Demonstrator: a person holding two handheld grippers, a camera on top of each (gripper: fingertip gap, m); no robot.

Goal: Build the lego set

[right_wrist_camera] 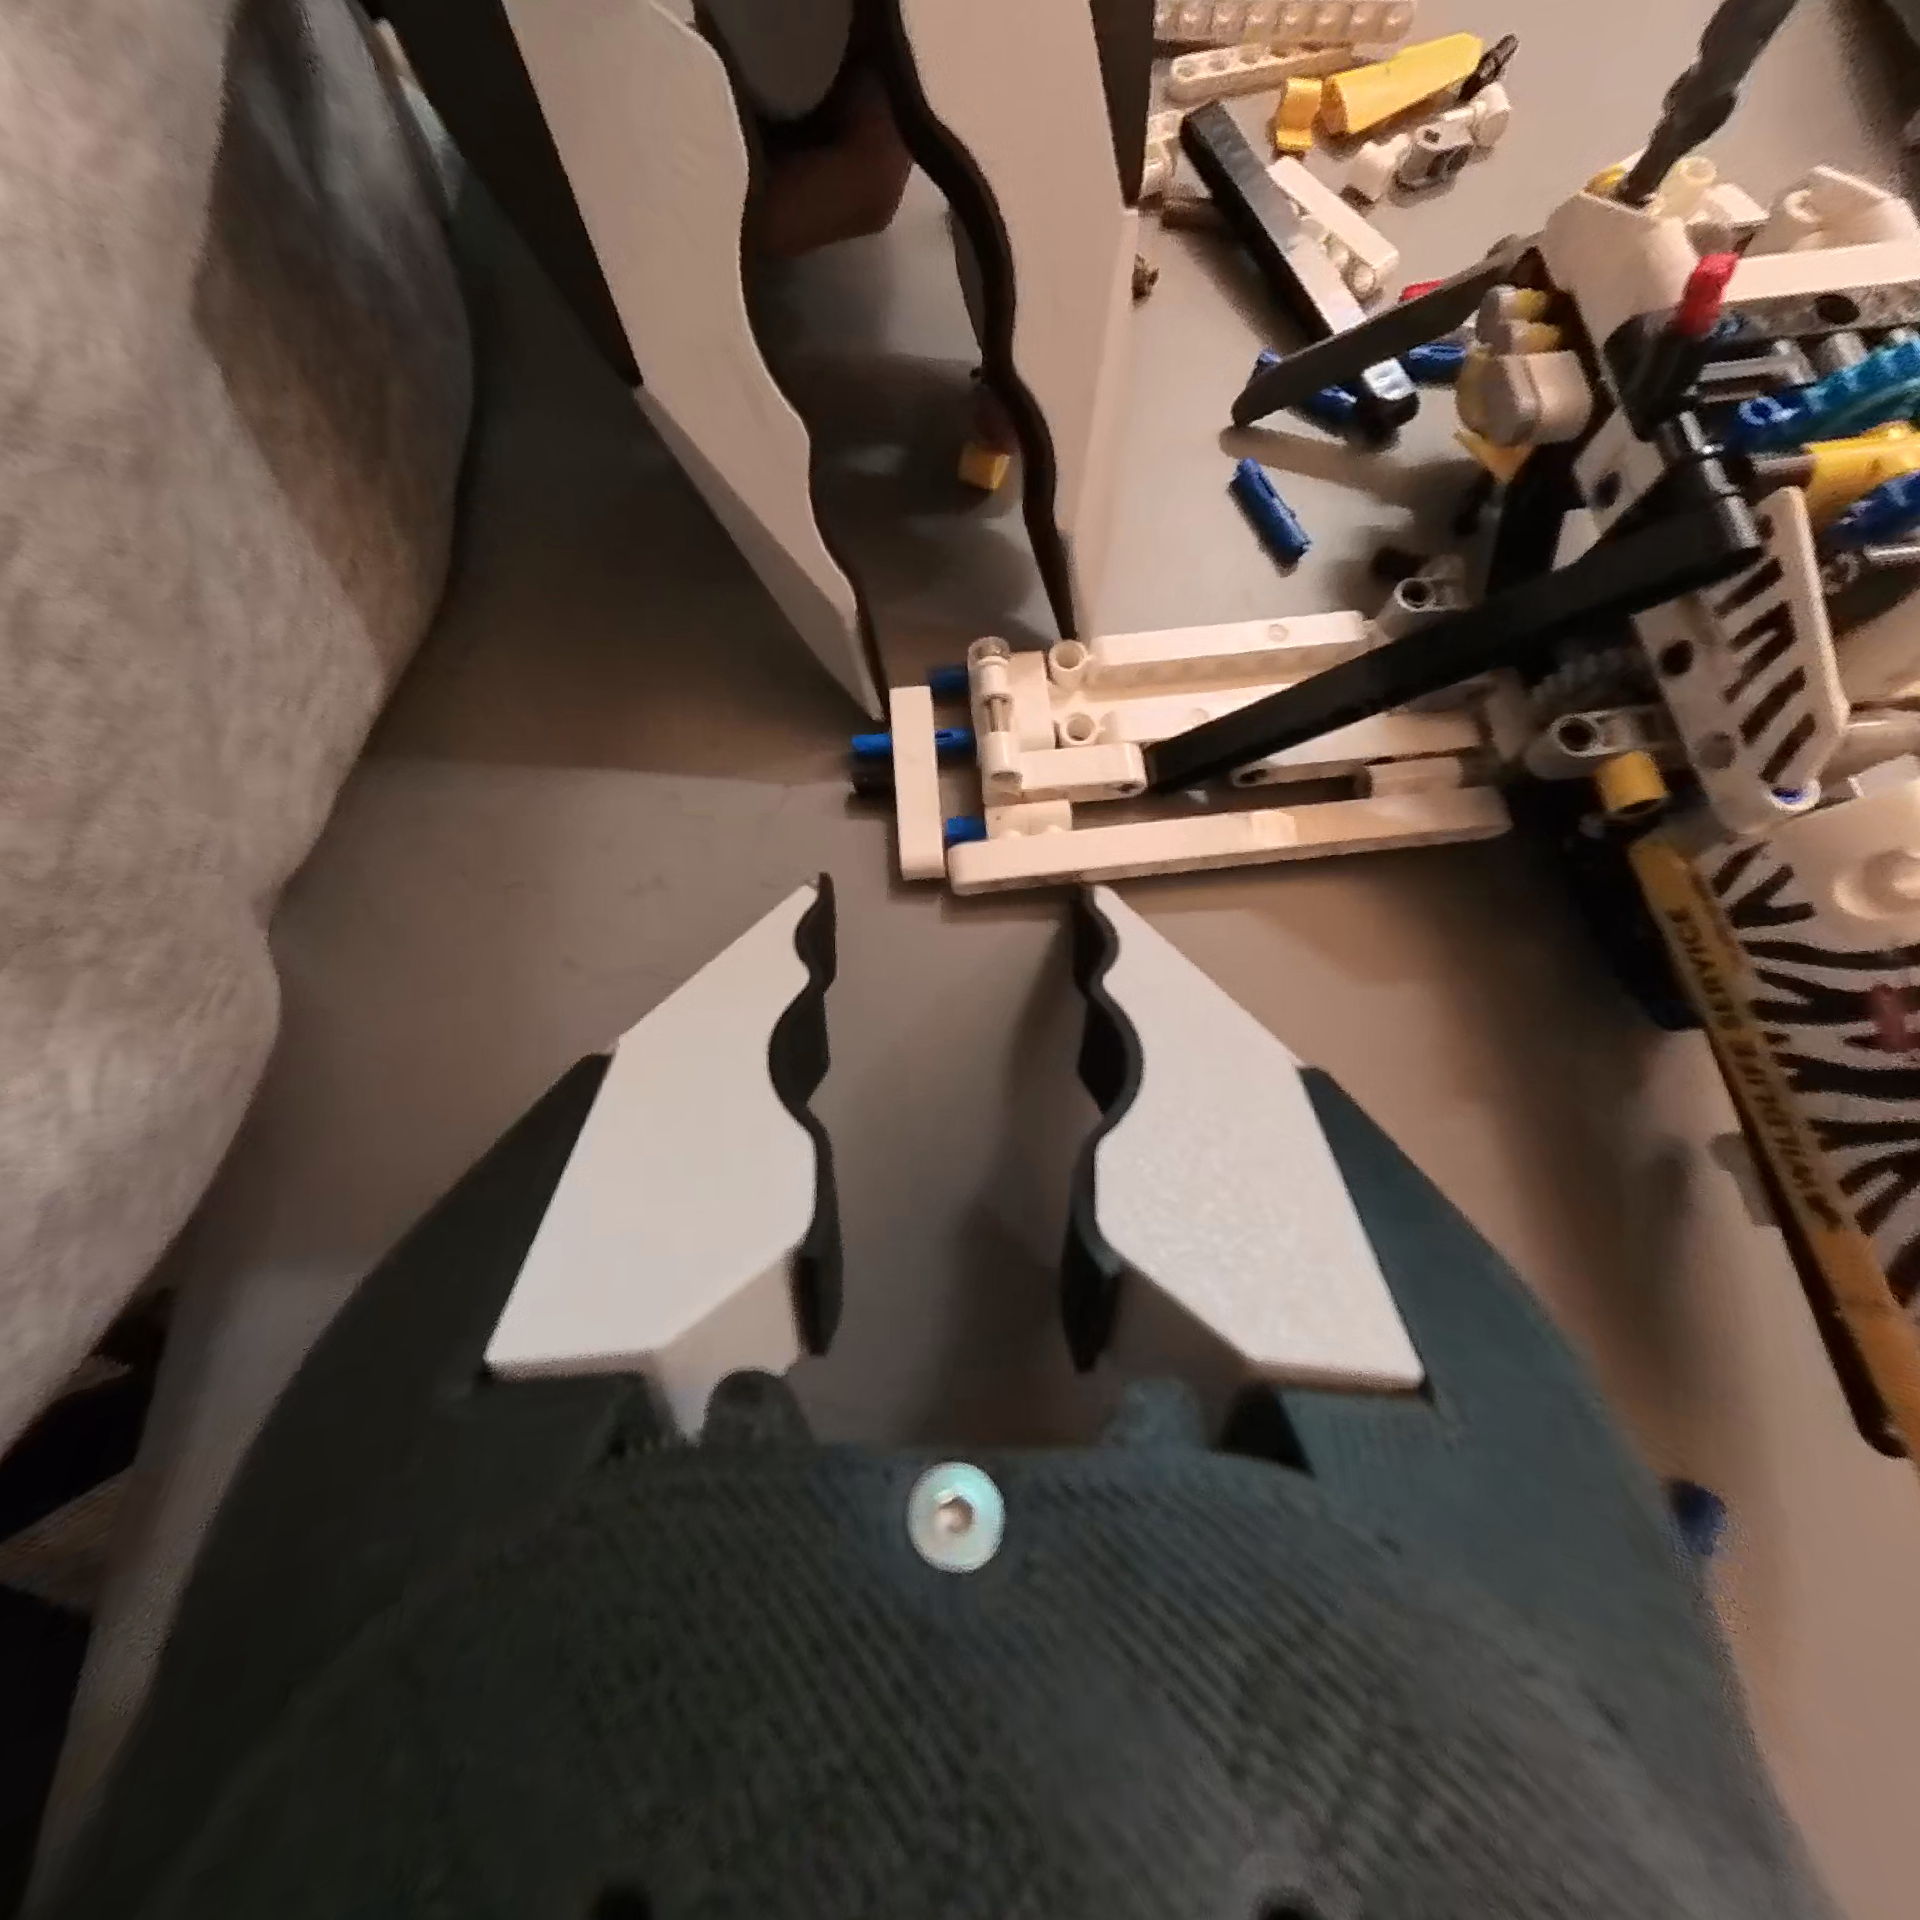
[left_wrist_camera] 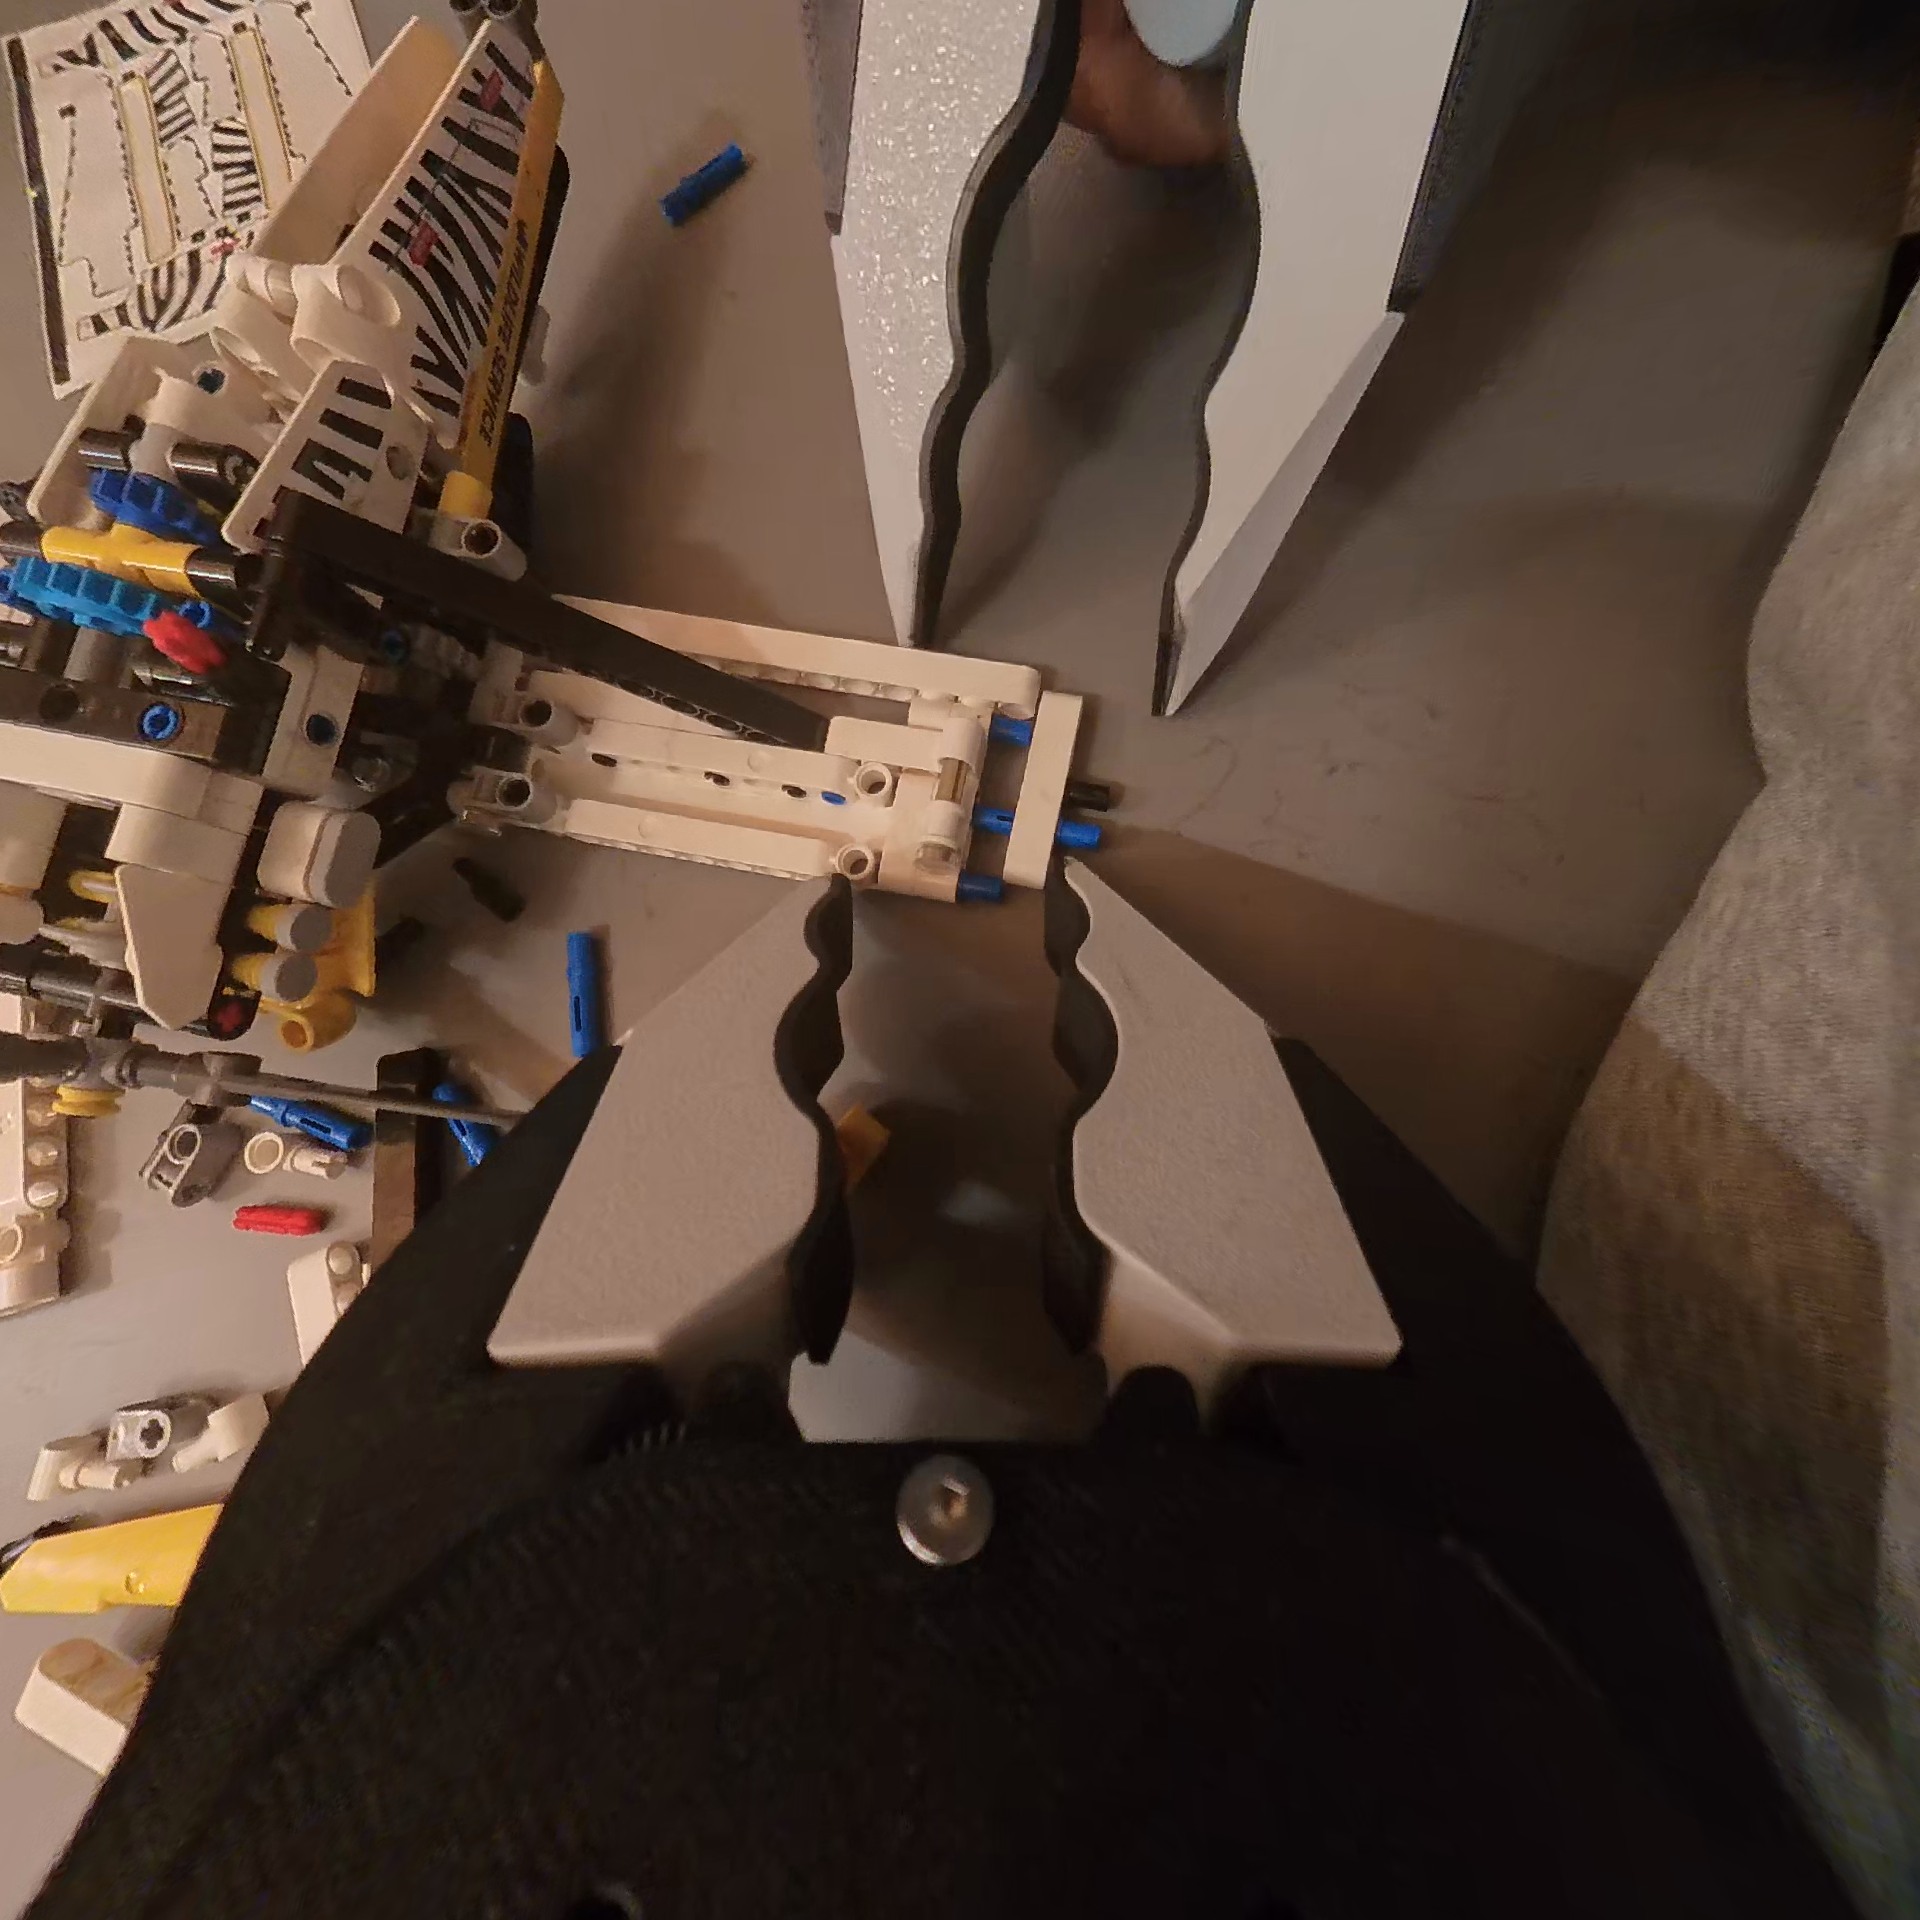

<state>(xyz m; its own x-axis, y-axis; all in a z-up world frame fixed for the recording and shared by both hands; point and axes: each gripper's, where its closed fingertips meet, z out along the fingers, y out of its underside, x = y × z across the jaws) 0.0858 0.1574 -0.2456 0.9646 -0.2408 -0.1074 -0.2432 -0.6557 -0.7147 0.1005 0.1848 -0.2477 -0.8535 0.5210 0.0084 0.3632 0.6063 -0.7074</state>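
Observation:
A white, black and yellow Lego model [left_wrist_camera: 312, 665] with zebra-striped panels lies on the grey table. Its white tail boom [left_wrist_camera: 748, 758] ends in a white cross beam [left_wrist_camera: 1044, 790] held on blue pins. My left gripper [left_wrist_camera: 956, 883] is open and empty, its tips right at the near side of the boom's end. My right gripper [left_wrist_camera: 1044, 670] is open and empty, facing it from the far side. In the right wrist view, my right gripper [right_wrist_camera: 951, 894] is just short of the cross beam [right_wrist_camera: 920, 790], and the left gripper [right_wrist_camera: 971, 665] is beyond it.
A small yellow piece [left_wrist_camera: 862, 1138] lies on the table between the left fingers. Loose blue pins [left_wrist_camera: 582, 992], a red pin [left_wrist_camera: 272, 1218], a yellow panel [left_wrist_camera: 104, 1569] and a sticker sheet [left_wrist_camera: 135, 156] lie around the model. Grey fabric [left_wrist_camera: 1766, 1039] borders the table beyond the boom's end.

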